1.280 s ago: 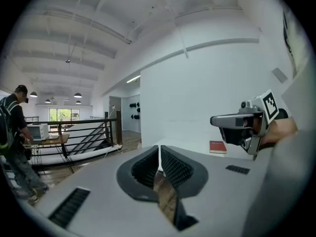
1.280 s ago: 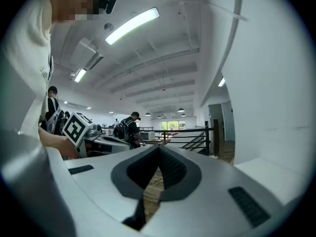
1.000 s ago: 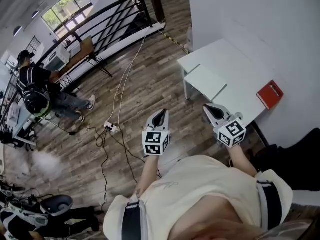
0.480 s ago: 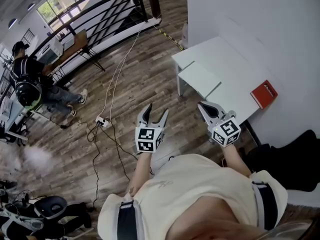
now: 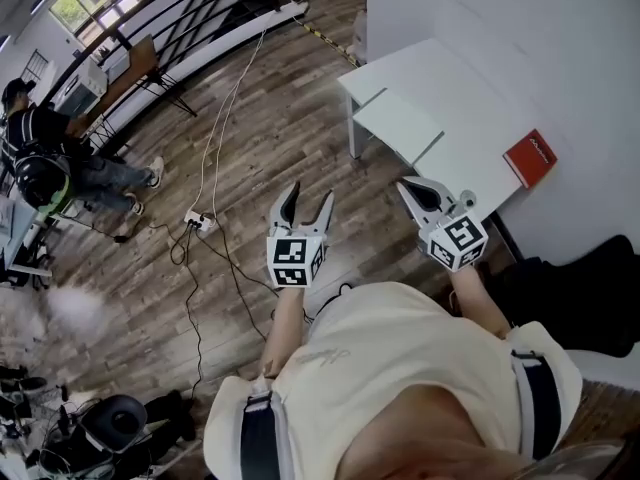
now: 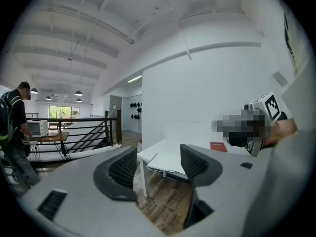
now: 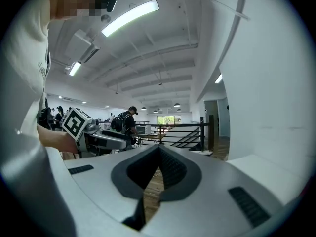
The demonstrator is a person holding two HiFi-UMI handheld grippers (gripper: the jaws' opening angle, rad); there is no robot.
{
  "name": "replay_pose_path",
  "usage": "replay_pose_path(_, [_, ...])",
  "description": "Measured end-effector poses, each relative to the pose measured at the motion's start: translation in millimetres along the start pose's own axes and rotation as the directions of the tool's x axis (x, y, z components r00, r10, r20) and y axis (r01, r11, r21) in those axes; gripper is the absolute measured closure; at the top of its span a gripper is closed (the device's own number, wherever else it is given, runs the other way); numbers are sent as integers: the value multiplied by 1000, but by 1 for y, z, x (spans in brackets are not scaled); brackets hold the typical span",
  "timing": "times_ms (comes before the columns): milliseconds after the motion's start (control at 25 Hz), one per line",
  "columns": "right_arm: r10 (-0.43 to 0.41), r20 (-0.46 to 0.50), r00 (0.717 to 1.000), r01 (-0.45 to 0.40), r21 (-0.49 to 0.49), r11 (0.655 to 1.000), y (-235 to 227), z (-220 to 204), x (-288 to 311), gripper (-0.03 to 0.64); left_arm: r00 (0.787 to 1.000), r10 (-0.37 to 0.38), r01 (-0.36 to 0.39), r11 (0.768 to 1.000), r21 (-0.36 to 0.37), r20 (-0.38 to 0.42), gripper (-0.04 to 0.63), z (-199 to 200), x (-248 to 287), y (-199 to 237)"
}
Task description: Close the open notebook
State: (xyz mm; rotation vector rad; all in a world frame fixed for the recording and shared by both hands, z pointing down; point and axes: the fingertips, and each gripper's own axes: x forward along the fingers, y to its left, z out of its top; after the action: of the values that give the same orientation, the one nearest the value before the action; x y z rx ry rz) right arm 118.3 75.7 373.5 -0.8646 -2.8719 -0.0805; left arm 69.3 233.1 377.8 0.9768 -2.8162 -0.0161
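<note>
A red notebook (image 5: 530, 158) lies on the far right of a white table (image 5: 440, 88), by the wall; from here its cover looks closed. It also shows small in the left gripper view, as the red notebook (image 6: 218, 146) on the table (image 6: 165, 157). My left gripper (image 5: 307, 200) hovers over the wooden floor, short of the table. It is open after its jaws spread apart moments ago, with nothing between them (image 6: 158, 164). My right gripper (image 5: 410, 188) is shut and empty near the table's front edge, its jaws meeting (image 7: 158, 149). Both stand well short of the notebook.
A lower white panel (image 5: 395, 128) juts from the table's front. Cables and a power strip (image 5: 195, 223) run across the wooden floor. A black railing (image 5: 170, 18) is at the back and a person (image 5: 40, 163) stands far left. A dark bag (image 5: 580, 298) sits at my right.
The left gripper's jaws went from shut to open. The head view shifted a little, so the table and the notebook sit higher in the picture. Both hands stayed nearly in place.
</note>
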Motion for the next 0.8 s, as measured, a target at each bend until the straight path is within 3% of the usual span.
replay_pose_path(800, [-149,-107,983,157,74,985,-5,-64,36,609,989,-130,121,986,-119,-75,305,-62,38,46])
